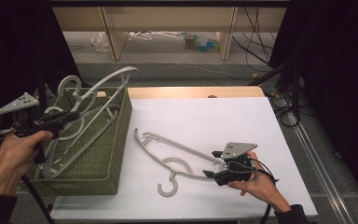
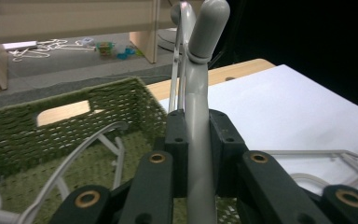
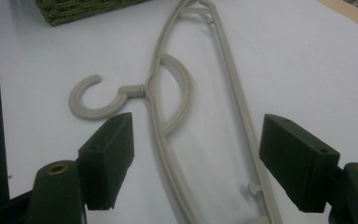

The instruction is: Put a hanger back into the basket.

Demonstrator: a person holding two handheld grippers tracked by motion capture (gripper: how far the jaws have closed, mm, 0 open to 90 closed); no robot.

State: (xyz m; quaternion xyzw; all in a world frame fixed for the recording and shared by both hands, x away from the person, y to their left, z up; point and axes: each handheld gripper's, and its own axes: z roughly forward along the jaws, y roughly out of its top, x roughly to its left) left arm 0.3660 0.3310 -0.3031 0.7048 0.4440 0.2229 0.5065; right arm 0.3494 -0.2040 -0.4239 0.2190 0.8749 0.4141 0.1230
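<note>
A green woven basket [image 1: 114, 140] stands at the table's left and holds several grey plastic hangers. Over it, my left gripper [image 1: 72, 116] is shut on the arm of one grey hanger [image 1: 114, 77], which curves up past the basket's far rim. In the left gripper view the jaws [image 2: 198, 121] clamp that hanger's arm [image 2: 205, 37] above the basket [image 2: 74, 116]. Another grey hanger [image 1: 168, 151] lies flat on the white sheet. My right gripper [image 1: 211, 163] is open at its right end. In the right gripper view the flat hanger [image 3: 168, 93] lies between the spread jaws [image 3: 196, 149], untouched.
The white sheet [image 1: 223, 121] covers most of a wooden table [image 1: 196, 91]. Beyond the table's far edge are shelf legs [image 1: 226, 32] and small items on the floor. Cables [image 1: 284, 112] run along the right side. A basket corner [image 3: 84, 9] shows at the top of the right gripper view.
</note>
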